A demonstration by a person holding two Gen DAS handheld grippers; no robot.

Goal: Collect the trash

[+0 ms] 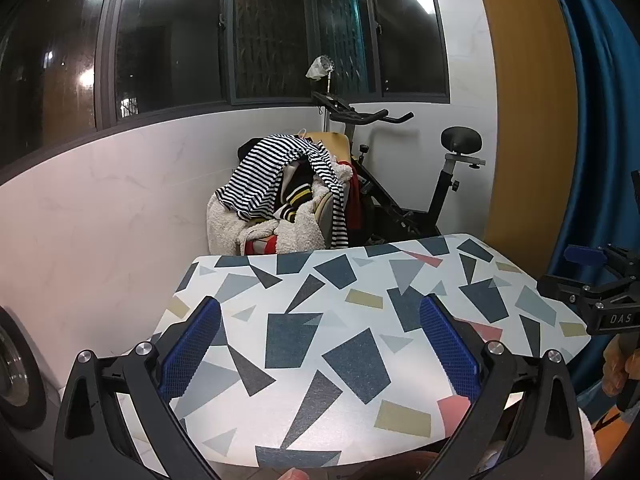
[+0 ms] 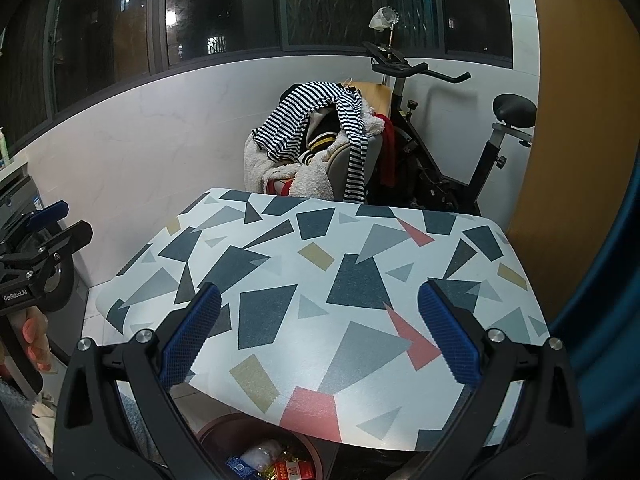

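Both sets of fingers apart, empty: left gripper (image 1: 320, 346), right gripper (image 2: 320, 340) over bare patterned tabletop (image 2: 360, 248). Trash (image 2: 272, 466) sits in bin (image 2: 218, 432) below the near edge. Risk: reaching down, fingers clip that edge.

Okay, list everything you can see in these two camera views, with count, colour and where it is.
Table: one, white with grey, navy, pink and tan shapes, centre.
Trash bin: one, dark brown, below the table's near edge, holding wrappers.
Clothes pile: one, striped, cream and red, behind the table.
Exercise bike: one, black, back right corner.
Curtain: one, blue, far right.
Windows: dark, along the back walls.
Left hand-held gripper: black with blue pads, open, empty.
Right hand-held gripper: same, open, empty.
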